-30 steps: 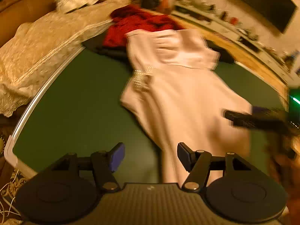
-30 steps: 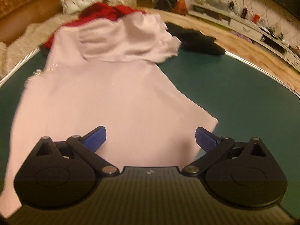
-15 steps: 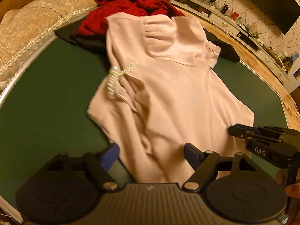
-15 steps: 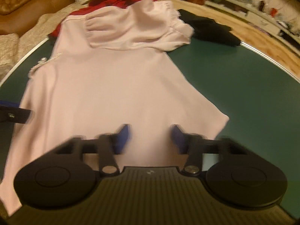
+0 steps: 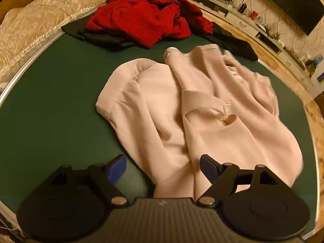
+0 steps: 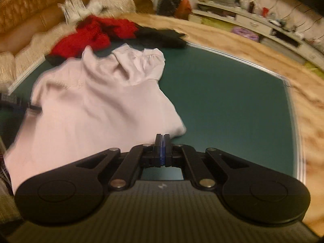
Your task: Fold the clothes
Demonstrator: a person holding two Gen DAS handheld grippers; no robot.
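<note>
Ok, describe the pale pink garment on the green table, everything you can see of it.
The pale pink garment looks like thin, smooth woven cloth with stitched hems. It lies rumpled and partly folded over itself on the green table, a flat strap or band across its middle beside a small sparkly trim. Its near end runs between the open left gripper, whose pads do not press it. The right gripper is shut at its near edge; whether it pinches cloth is unclear. It sits apart from the red garment behind.

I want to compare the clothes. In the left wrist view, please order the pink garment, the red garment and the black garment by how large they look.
1. pink garment, largest, though it lies nearest the camera.
2. red garment.
3. black garment, smallest; the red one partly covers it, so its true size is unsure.
</note>
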